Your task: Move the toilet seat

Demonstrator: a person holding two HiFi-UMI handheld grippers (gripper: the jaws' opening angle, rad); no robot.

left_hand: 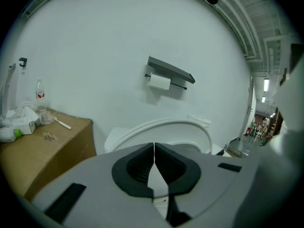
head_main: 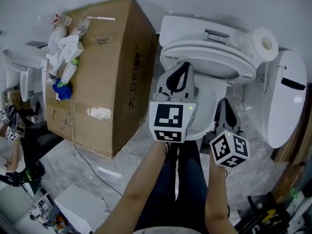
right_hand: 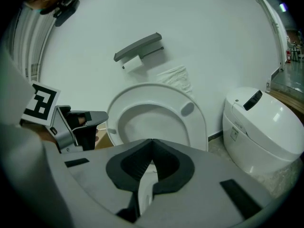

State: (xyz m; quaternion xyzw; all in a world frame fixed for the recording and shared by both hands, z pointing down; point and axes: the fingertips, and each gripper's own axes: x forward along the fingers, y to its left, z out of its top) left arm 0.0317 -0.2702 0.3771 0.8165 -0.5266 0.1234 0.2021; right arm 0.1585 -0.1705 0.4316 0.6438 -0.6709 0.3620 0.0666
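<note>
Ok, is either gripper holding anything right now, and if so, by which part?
Nothing is held. The left gripper and the right gripper both have their jaws closed together on nothing, in front of the raised toilet seat.

Cardboard box (head_main: 105, 72), its top littered with bottles and wrappers (head_main: 66, 48), stands just beside the toilet's left flank. A second white toilet (head_main: 285, 96) crowds the right, leaving only narrow floor gaps. The raised seat (right_hand: 198, 122) closes off the rear, with a wall paper holder (left_hand: 170, 72) above; open passage lies over the bowl (head_main: 207, 101).
</note>
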